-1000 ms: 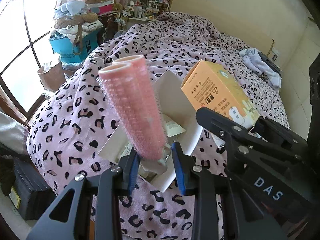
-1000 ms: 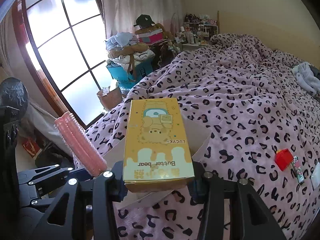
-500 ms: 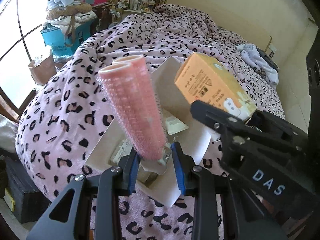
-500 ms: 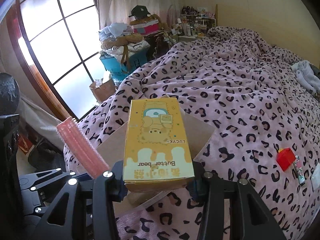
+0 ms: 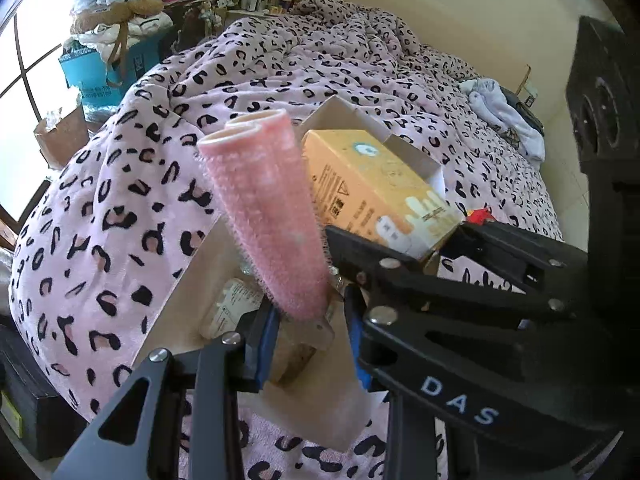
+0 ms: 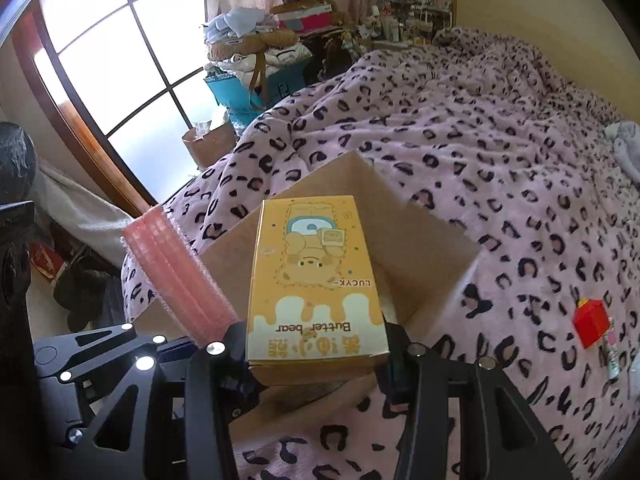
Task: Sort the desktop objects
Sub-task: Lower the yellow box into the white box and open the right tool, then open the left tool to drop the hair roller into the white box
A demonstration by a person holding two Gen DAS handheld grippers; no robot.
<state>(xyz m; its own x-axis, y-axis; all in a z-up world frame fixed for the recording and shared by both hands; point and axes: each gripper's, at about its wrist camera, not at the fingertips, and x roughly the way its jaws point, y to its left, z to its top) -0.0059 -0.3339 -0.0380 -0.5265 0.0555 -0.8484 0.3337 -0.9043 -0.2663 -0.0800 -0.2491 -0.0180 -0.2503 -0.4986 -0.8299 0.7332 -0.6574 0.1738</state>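
Pink hair rollers (image 5: 264,216) stand mid-frame beside a yellow carton (image 6: 316,284) printed with a cartoon bear. The bed cover (image 6: 500,128) is pink with black leopard spots; at lower right lies a small red box (image 6: 592,322).

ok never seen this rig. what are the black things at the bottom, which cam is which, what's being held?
No robot arm here: a person holds a two-finger gripper in each hand, and each gripper carries a fisheye camera looking forward along its fingers. The black struts at the bottom of each picture are that gripper's own frame.

Left wrist view: the left gripper is clamped on a pack of pink hair rollers. The right gripper crosses in from the side.

Right wrist view: the right gripper is clamped on a yellow Butter bear box.

Both are held above an open cardboard box that sits on a bed with a pink leopard-print blanket. A small red item lies on the blanket nearby.
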